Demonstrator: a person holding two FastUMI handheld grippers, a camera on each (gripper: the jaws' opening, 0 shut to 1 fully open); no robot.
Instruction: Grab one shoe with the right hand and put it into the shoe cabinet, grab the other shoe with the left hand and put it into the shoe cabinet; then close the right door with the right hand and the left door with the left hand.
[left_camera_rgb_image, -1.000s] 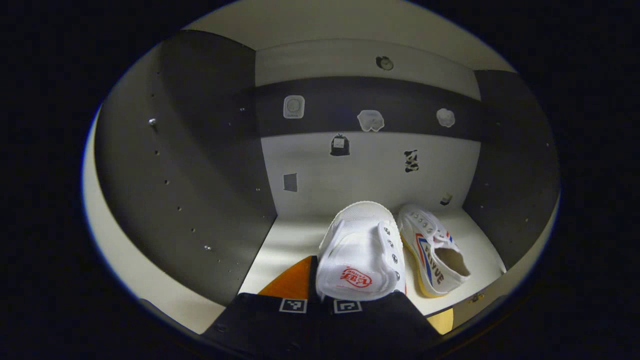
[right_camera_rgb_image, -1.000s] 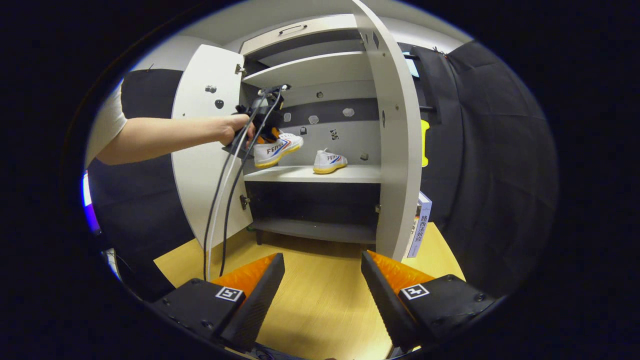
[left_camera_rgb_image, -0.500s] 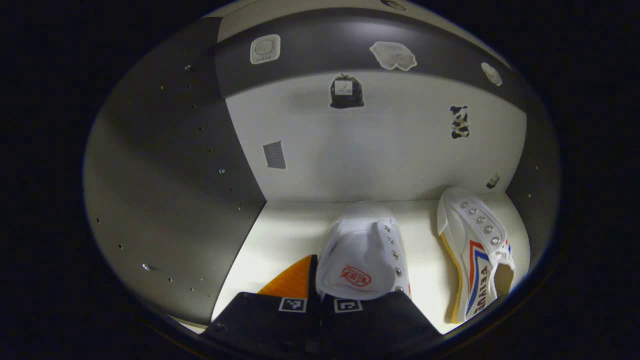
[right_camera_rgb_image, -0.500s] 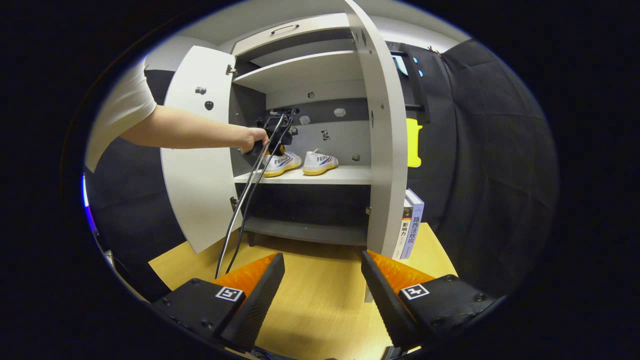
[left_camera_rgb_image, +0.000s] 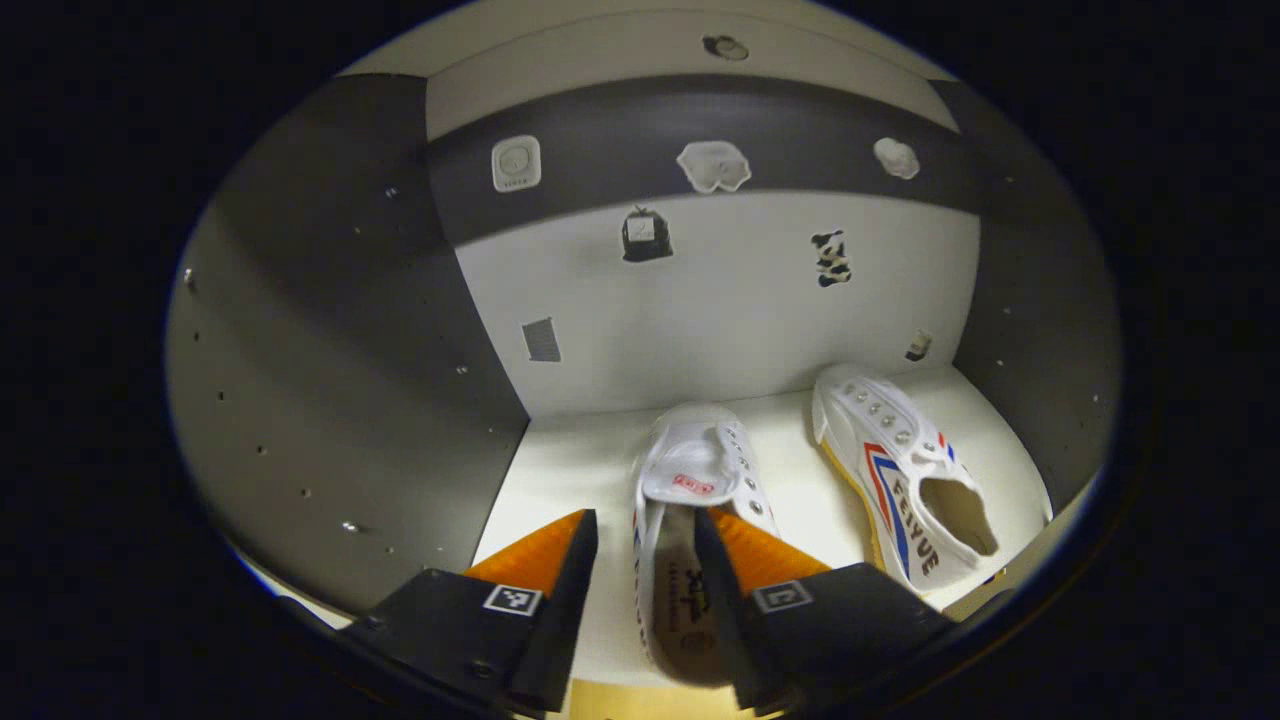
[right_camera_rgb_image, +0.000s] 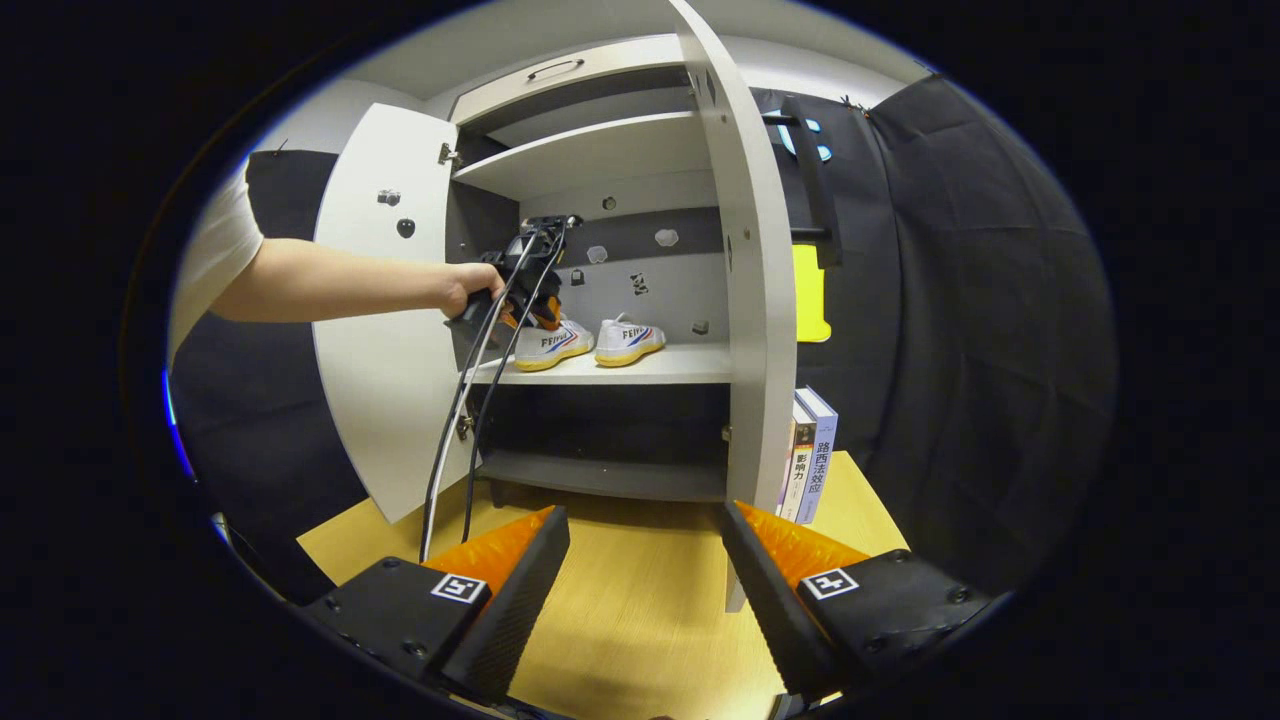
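Two shoes (left_camera_rgb_image: 900, 480) share the shelf (left_camera_rgb_image: 570, 470) (books (right_camera_rgb_image: 810, 455) beside the cabinet (right_camera_rgb_image: 745, 300)), both claws spread wide

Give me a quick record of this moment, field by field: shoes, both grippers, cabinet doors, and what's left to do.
Left shoe: on the middle shelf, between the open fingers of the left gripper
Right shoe: on the same shelf, beside the first, apart from it
Right gripper: open, holding nothing, out in front of the cabinet
Left door: open
Right door: open
Left to do: close both doors
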